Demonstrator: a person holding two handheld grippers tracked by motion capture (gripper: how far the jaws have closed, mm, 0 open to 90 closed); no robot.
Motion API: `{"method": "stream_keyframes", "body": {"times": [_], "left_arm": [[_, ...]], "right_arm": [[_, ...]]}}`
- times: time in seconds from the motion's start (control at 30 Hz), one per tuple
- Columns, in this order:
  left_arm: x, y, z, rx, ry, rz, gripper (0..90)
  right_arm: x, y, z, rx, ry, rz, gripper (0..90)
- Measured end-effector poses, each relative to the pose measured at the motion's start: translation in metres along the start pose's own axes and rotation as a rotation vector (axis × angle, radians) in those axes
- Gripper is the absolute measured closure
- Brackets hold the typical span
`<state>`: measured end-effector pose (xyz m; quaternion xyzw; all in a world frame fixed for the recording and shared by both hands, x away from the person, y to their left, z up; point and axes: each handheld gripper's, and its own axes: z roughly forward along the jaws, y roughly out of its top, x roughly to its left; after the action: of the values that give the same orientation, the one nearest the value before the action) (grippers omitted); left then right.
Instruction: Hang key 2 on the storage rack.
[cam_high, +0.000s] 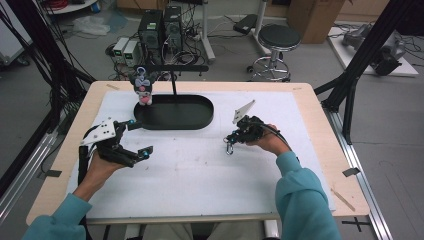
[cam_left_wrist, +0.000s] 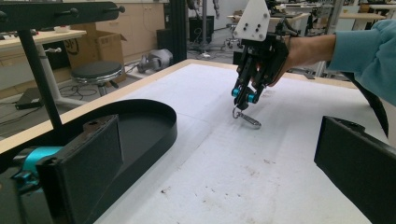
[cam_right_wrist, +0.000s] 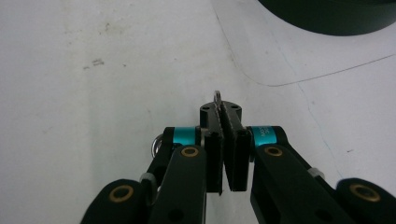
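Seen from the high view: right gripper (cam_high: 231, 141) tipped down onto the white mat (cam_high: 200, 175), a small metal clip (cam_high: 229, 149) at its tips, right of the black oval tray (cam_high: 175, 112) and well apart from it. Too small there to tell how the clip is caught. Made plain in the right gripper view: jaws pressed together on the clip (cam_right_wrist: 217, 99), a thin silver edge poking up between the pads, a ring of it peeking out at the left by the teal sleeve. Rest of the clip hidden behind the jaws and links. Shown better in the left gripper view: right gripper (cam_left_wrist: 245, 96) pointing down from the hand (cam_left_wrist: 299, 51), the clip (cam_left_wrist: 247, 117) hanging at its tips with its long end lying on the mat.

Left gripper (cam_high: 135, 137) held just off the tray's near left end, jaws wide apart, nothing between them; in its own view, two black jaws at the bottom corners with bare mat between. Tray cut off at the frame's left there, its inside partly screened by the left jaw.

Visible from above alone: a small plush toy (cam_high: 143, 86) hanging from the black stand (cam_high: 175, 75) over the tray's far left rim. In the left gripper view, just the stand's post and crossbar, cropped at the top.
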<state>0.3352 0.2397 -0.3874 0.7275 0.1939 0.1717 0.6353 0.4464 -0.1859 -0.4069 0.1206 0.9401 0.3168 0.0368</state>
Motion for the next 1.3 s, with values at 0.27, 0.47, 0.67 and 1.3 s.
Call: {"method": "stream_keyframes", "body": {"times": [0.27, 0.47, 0.67, 1.3], "left_arm": [[0.002, 0.000, 0.001, 0.000, -0.002, -0.019, 1.7], [0.003, 0.002, 0.003, 0.013, -0.007, -0.018, 1.7], [0.001, 0.011, 0.009, 0.015, -0.029, -0.006, 1.7], [-0.004, 0.034, 0.039, 0.048, -0.096, 0.027, 1.9]], "right_arm": [[0.007, 0.008, -0.011, -0.071, -0.007, 0.000, 88.3], [0.014, 0.015, -0.018, -0.146, 0.014, 0.014, 88.3], [0.020, 0.022, -0.025, -0.252, 0.048, 0.016, 88.3], [0.042, 0.047, -0.040, -0.507, 0.128, -0.012, 88.2]]}}
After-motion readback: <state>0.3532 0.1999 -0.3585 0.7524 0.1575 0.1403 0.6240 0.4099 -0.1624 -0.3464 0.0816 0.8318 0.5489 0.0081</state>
